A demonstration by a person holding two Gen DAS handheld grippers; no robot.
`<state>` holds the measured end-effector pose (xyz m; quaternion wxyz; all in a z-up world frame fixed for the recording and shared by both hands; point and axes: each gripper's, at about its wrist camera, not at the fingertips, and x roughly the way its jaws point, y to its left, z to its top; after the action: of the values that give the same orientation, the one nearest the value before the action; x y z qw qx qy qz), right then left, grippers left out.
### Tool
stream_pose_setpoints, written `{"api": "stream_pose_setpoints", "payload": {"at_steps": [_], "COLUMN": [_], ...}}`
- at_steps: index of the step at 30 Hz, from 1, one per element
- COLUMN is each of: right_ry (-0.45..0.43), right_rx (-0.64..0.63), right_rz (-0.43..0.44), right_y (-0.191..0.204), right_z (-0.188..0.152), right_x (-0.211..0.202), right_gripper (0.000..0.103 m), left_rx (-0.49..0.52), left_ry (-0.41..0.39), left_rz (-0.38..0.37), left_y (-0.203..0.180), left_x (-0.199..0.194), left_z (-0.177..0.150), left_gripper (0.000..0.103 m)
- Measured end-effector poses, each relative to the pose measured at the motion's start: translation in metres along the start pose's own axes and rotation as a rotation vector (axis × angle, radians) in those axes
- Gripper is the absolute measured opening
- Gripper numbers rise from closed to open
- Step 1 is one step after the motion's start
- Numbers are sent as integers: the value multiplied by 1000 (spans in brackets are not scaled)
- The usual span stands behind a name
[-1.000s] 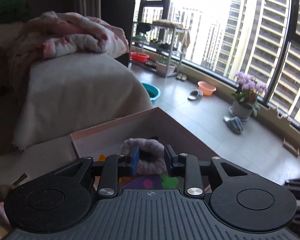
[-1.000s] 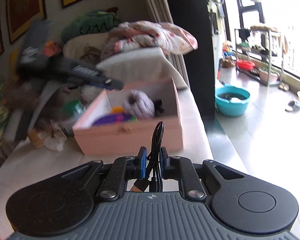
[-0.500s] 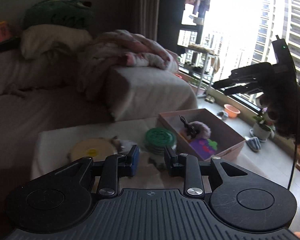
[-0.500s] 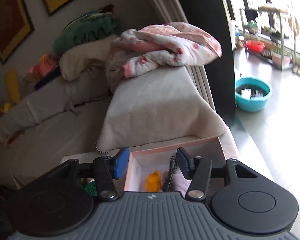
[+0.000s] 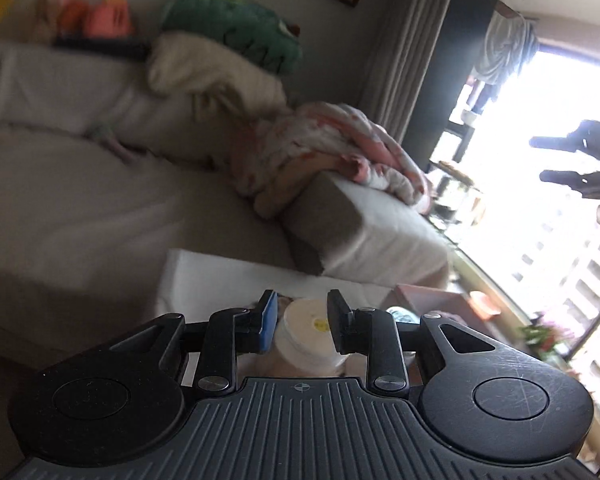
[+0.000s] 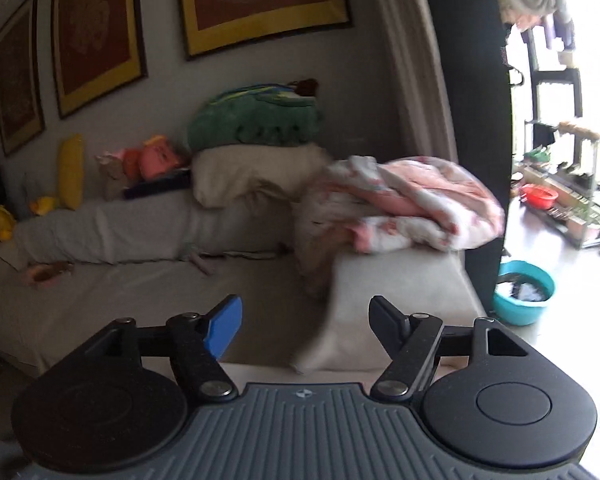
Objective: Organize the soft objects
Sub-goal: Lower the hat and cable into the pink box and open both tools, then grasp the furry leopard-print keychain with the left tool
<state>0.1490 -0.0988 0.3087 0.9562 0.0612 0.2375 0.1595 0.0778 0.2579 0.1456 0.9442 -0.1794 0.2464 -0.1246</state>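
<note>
In the left wrist view my left gripper (image 5: 301, 322) is open, and a round cream container with a yellow spot (image 5: 306, 338) sits on the white-covered table (image 5: 204, 276) below, seen between the fingers. The pink box (image 5: 432, 300) lies to the right, mostly hidden behind the gripper. My right gripper shows as a dark shape at the far right (image 5: 572, 160). In the right wrist view my right gripper (image 6: 305, 322) is wide open and empty, raised and facing the sofa (image 6: 140, 280). The box is out of that view.
A pink floral blanket (image 6: 404, 204) lies on the sofa arm (image 6: 400, 280). A green plush (image 6: 256, 120) rests on a cream pillow (image 6: 252, 172). A teal basin (image 6: 524, 288) stands on the floor by the window. Framed pictures hang on the wall.
My right gripper let go of the black cable into the box, opened wide and lifted away. My left gripper swung left from the box to over the cream container.
</note>
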Motion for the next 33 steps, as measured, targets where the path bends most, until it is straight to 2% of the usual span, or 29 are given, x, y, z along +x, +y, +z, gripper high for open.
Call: {"api": "stream_pose_setpoints", "payload": {"at_steps": [3,6,11,15,18,22,26,28,30,33], "right_ry": [8,58,237,340,390,399,408,423,433,441], "right_rx": [58,23,-119,-160,-130,-132,-139,-120,-113,-104], "right_rz": [59,110,184,222,240,236,222,226,225,222], "right_y": [15,29,45,35,18,-6,-24,-32,-36,-41], "right_z": [26,32,7,-20,-31,-44,-57,-62,-66,-70], "right_x": [24,58,126,162,179,187,191,195,199,202], "right_gripper": [71,71,71,71,71,71,71,71,71,71], "left_rx": [-5,22,20,-7,150,393,519,578,683,778], "left_ry": [30,105,294,456,570,685,753,763,771,821], "left_rz": [16,16,-82,-134,-111,-59,-63,-50,-31,-14], "left_y": [20,33,50,44,16,-16,-33,-42,-52,-58], "left_x": [20,50,120,188,226,261,285,293,297,307], "left_z": [15,23,37,56,63,58,42,32,22,14], "left_gripper": [30,30,30,30,30,30,31,31,34,35]}}
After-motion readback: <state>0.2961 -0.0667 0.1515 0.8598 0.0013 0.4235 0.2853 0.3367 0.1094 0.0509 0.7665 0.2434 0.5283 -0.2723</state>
